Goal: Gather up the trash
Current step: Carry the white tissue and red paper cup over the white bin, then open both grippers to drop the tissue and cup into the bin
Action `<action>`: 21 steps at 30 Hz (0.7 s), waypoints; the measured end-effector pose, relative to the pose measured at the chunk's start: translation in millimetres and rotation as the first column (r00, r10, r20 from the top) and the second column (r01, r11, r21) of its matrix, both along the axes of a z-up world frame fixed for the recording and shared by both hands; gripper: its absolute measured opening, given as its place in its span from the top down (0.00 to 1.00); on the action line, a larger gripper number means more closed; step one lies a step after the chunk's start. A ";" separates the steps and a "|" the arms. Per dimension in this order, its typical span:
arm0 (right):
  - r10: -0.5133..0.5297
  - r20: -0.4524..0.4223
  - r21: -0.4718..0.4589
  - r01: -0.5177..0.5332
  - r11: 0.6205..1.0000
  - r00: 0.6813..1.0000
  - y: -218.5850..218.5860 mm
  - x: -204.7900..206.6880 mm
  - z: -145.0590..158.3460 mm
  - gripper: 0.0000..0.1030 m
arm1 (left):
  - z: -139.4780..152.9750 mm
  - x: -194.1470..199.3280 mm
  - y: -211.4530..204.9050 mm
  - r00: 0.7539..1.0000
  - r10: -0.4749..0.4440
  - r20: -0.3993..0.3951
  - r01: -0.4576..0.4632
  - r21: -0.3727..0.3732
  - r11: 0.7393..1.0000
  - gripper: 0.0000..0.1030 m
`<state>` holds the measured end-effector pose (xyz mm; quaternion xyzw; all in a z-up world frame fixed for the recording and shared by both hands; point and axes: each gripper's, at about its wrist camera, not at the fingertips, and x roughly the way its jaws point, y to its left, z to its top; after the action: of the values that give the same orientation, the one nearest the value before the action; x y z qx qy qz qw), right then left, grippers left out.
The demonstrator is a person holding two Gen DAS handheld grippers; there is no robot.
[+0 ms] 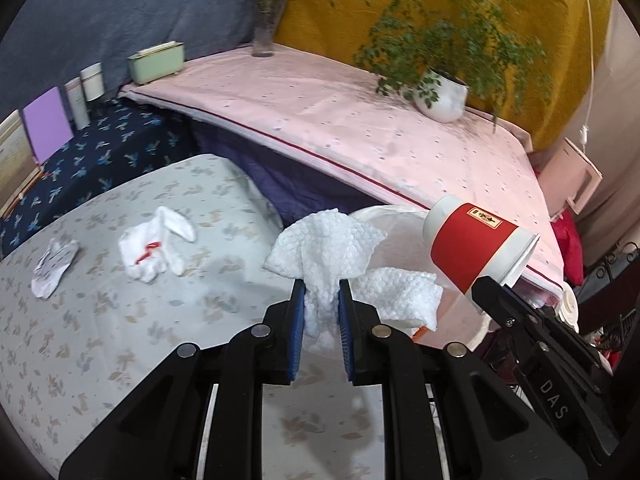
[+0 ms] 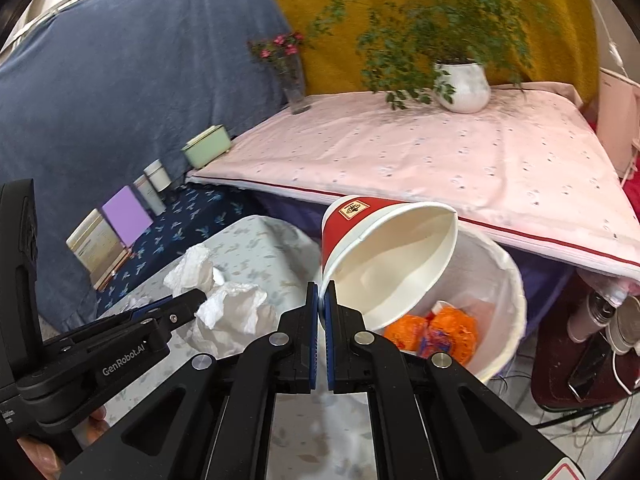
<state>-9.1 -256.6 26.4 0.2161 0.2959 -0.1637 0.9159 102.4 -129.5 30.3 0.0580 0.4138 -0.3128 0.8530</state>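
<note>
My left gripper (image 1: 321,292) is shut on a crumpled white paper towel (image 1: 326,248), held above the near edge of the white trash bin (image 1: 376,216). The towel also shows in the right wrist view (image 2: 224,304). My right gripper (image 2: 321,300) is shut on the rim of a red and white paper cup (image 2: 384,256), tilted on its side over the white trash bin (image 2: 508,280). The cup also shows in the left wrist view (image 1: 476,240). Orange wrappers (image 2: 436,330) lie inside the bin.
A white glove with red marks (image 1: 154,244) and a crumpled white scrap (image 1: 54,266) lie on the pale floral cloth (image 1: 100,340). A pink-covered table (image 1: 340,120) carries a potted plant (image 1: 440,96), a flower vase (image 1: 266,28) and a green box (image 1: 156,62). Boxes stand at the left.
</note>
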 end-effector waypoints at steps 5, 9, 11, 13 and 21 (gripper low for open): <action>-0.042 -0.002 0.020 0.042 0.999 0.999 -23.8 -13.0 -5.7 0.97 | -2.4 -6.9 -27.7 0.999 -0.045 -0.011 0.046 0.010 0.999 0.85; -0.059 -0.003 0.028 0.059 0.998 0.998 -36.5 -20.0 -10.3 0.97 | -4.6 -11.3 -44.9 0.997 -0.072 -0.013 0.073 0.022 0.997 0.85; -0.067 -0.002 0.033 0.067 0.997 0.998 -41.5 -22.1 -11.7 0.97 | -5.8 -12.3 -52.0 0.997 -0.081 -0.015 0.082 0.027 0.996 0.85; -0.073 -0.002 0.038 0.073 0.997 0.997 -45.7 -24.0 -13.0 0.97 | -6.0 -13.8 -57.9 0.996 -0.089 -0.015 0.089 0.031 0.996 0.85; -0.096 -0.014 0.040 0.097 0.994 0.995 -56.1 -21.8 -17.4 0.91 | -8.6 -15.0 -73.5 0.993 -0.114 -0.015 0.115 0.035 0.993 0.72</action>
<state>-30.9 -312.7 9.0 0.2479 0.2937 -0.2030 0.9006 87.4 -203.1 21.7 0.0948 0.4207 -0.3542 0.8298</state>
